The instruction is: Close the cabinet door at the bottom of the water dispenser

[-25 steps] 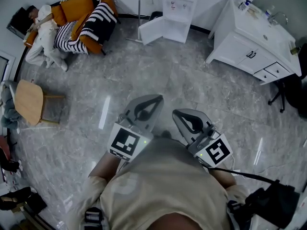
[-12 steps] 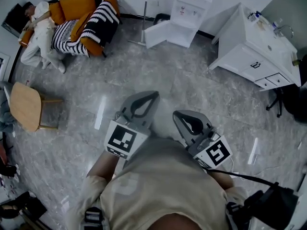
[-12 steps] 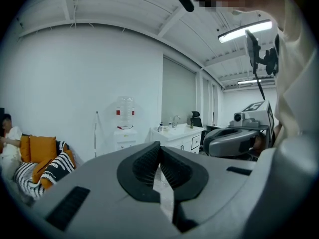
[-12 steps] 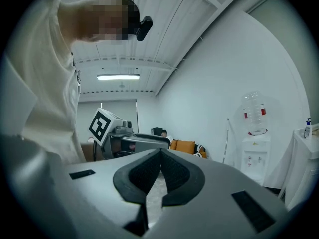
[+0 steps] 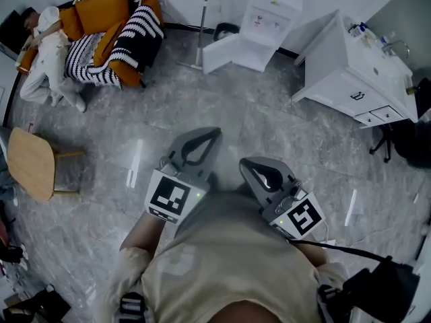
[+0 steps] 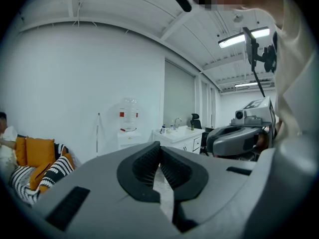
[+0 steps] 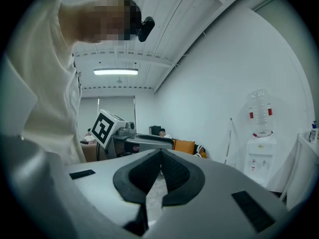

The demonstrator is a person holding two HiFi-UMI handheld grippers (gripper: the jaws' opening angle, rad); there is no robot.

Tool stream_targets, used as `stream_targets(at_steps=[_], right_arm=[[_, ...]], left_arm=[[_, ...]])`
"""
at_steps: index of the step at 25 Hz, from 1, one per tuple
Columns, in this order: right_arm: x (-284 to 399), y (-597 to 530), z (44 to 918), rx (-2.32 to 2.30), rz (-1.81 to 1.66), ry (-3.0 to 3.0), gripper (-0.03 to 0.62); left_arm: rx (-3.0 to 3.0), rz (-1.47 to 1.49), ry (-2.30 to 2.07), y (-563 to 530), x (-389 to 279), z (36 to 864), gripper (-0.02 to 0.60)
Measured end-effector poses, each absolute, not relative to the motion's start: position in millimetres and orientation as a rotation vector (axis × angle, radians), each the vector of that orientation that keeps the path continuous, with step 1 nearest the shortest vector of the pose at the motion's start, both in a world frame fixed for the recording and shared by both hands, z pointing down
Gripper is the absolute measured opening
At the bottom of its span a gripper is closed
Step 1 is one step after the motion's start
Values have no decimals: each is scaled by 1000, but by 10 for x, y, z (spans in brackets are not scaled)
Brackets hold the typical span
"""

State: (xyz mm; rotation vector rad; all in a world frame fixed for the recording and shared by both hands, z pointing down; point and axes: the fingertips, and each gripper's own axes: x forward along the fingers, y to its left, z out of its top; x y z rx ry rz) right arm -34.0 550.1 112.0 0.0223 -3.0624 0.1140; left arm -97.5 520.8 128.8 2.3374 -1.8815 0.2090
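Entry: carrying left gripper (image 5: 205,140) with pads pressed together on nothing; carrying right gripper (image 5: 250,165) just beside it, likewise closed and empty; pointing both across bare marble floor (image 5: 269,123).

Location: placing water dispenser (image 5: 273,9) well ahead of both claws, slightly right of the right one; noting its bottom cabinet door (image 5: 219,54) standing wide open, swung out ahead of the left claw, not yet touched; noting pole (image 5: 202,19) leaning just left of that door, and white vanity (image 5: 350,79) ahead and right of the right claw.

Hazards, by judgement:
- pushing too near the hinge edge and shoving the whole dispenser instead of turning the door;
- slamming and rocking the bottle (image 6: 128,108) on top;
- sliding closed tips off the smooth panel;
- clipping the pole on the way in;
- stopping the push early and leaving the door ajar.
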Motion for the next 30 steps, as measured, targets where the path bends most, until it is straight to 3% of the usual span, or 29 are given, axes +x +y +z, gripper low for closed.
stream_targets(at_steps=[16, 30], right_arm=[[-672, 4658, 1126, -82, 168, -3072, 11], [-92, 2997, 1195, 31, 255, -3108, 11]], left_arm=[[2277, 273, -1867, 4425, -1149, 1382, -9], [2293, 392, -1804, 2797, -600, 1328, -9]])
